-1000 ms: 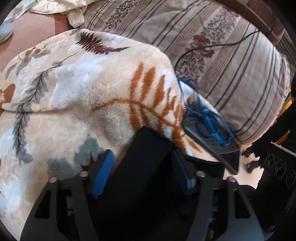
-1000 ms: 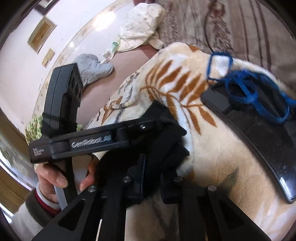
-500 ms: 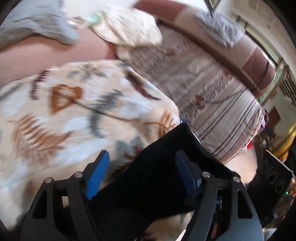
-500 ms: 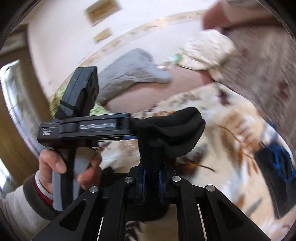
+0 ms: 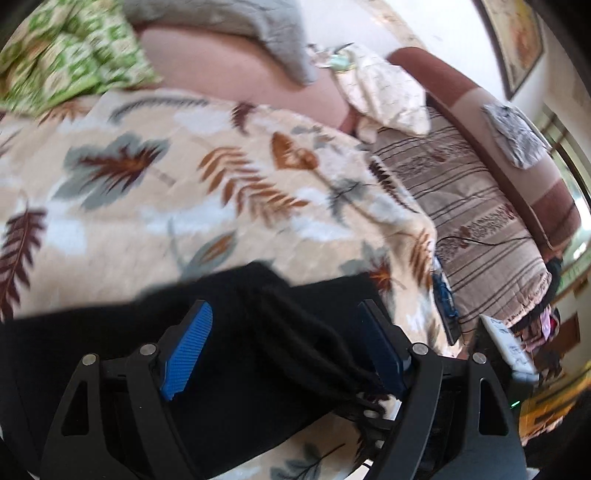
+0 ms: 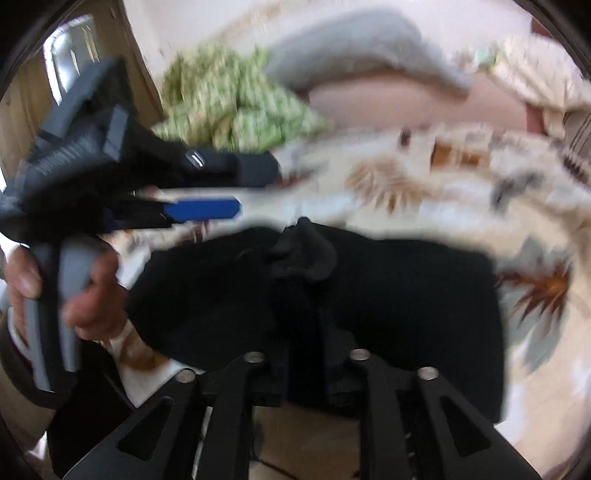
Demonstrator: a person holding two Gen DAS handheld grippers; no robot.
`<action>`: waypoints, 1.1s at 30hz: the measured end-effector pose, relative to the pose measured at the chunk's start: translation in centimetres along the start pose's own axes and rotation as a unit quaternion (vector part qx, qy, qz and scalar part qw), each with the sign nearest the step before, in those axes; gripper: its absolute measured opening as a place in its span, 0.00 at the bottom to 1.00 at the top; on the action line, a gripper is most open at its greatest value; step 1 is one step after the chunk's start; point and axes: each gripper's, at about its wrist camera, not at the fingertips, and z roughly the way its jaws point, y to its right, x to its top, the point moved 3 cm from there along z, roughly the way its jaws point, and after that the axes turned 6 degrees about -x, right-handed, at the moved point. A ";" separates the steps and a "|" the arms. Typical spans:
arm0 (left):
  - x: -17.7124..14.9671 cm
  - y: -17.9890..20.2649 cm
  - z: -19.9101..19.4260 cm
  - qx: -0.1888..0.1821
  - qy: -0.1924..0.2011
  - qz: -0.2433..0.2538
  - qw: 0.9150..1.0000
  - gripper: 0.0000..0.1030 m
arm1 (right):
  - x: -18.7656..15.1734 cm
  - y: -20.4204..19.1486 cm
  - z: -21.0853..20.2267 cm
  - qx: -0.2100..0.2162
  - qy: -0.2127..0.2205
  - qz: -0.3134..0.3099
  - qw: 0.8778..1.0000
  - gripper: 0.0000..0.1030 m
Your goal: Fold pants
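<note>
The black pants (image 5: 258,288) lie spread on a leaf-patterned fleece blanket (image 5: 184,206). My left gripper (image 5: 284,310) hangs over them, its jaws opening; the blue pads (image 5: 188,347) stand far apart. A ridge of black cloth runs between them and leans on the right finger, unpressed. In the right wrist view the pants (image 6: 406,295) form a wide dark slab on the blanket (image 6: 443,192). My right gripper (image 6: 304,325) has a bunched strip of pants filling its narrow gap while its jaws are opening. A hand (image 6: 92,306) holds the left gripper (image 6: 255,190) at the left.
A striped sofa cover (image 5: 461,206) lies right of the blanket. At the blanket's right edge sits a dark flat device with a blue cord (image 5: 445,295). A green patterned cloth (image 5: 66,55), a grey cushion (image 5: 240,22) and a cream pillow (image 5: 388,92) lie at the back.
Both grippers swung across the blanket with the black cloth, which now lies spread flat. The left jaws widened off the cloth. The right fingers stand slightly further apart.
</note>
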 end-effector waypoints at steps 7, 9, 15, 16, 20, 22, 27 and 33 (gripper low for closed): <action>-1.6 0.4 -0.4 -0.011 0.003 -0.006 1.000 0.81 | 1.5 3.8 -5.8 0.026 0.052 0.063 0.996 0.52; -2.0 0.9 0.1 -0.006 -0.001 0.002 1.000 0.81 | 1.8 5.4 -5.8 -0.007 0.050 0.071 0.996 0.52; -3.6 2.0 2.9 0.046 -0.023 0.023 0.998 0.81 | 1.9 7.0 -4.0 -0.074 0.024 0.046 0.996 0.43; -3.8 1.9 3.3 0.052 -0.023 0.022 0.998 0.80 | 1.9 7.0 -3.5 -0.076 0.023 0.042 0.996 0.43; -4.0 1.1 4.5 0.062 -0.026 -0.001 0.998 0.24 | 1.8 7.6 -2.0 -0.101 0.021 0.034 0.994 0.39; -4.3 1.5 4.5 0.049 -0.034 -0.004 0.998 0.18 | 1.8 8.3 -1.5 -0.121 0.017 0.035 0.992 0.36; -5.3 2.8 4.4 0.095 -0.022 0.038 0.994 0.18 | 1.6 8.9 -1.4 -0.122 0.018 0.043 0.991 0.36; -5.9 2.4 4.1 0.103 -0.019 0.044 0.994 0.21 | 1.4 8.3 -1.1 -0.131 0.017 0.028 0.991 0.40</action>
